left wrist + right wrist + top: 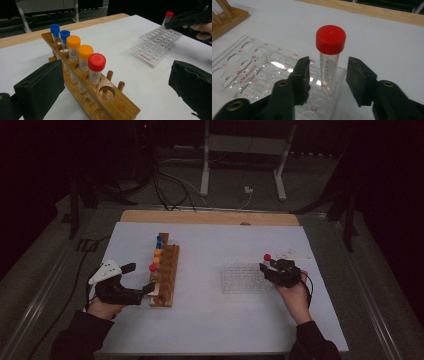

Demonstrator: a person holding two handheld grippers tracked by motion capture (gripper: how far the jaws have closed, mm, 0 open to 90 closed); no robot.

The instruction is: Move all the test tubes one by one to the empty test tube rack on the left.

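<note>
Right now the right gripper (328,82) sits at the far right corner of the clear plastic tube tray (242,72), its two black jaws standing on either side of a red-capped clear plastic tube (329,60). That tube stands upright in a corner hole of the tray, and a narrow gap shows between each pad and the tube wall, so the jaws are part-way closed around it without pressing on it. From the high view, the right gripper (275,268) is at the tray's right edge with the red cap just above it.

Well left of the tray stands the wooden tube rack (110,102), holding two blue-capped tubes (55,33), two orange-capped tubes (73,47) and one more red-capped tube (96,68) in a row. The left gripper (142,279) rests at the near end of that rack, farther from the tray, with its jaws spread wide; one jaw tip lies at the rack's near corner, though whether it touches I cannot tell.
</note>
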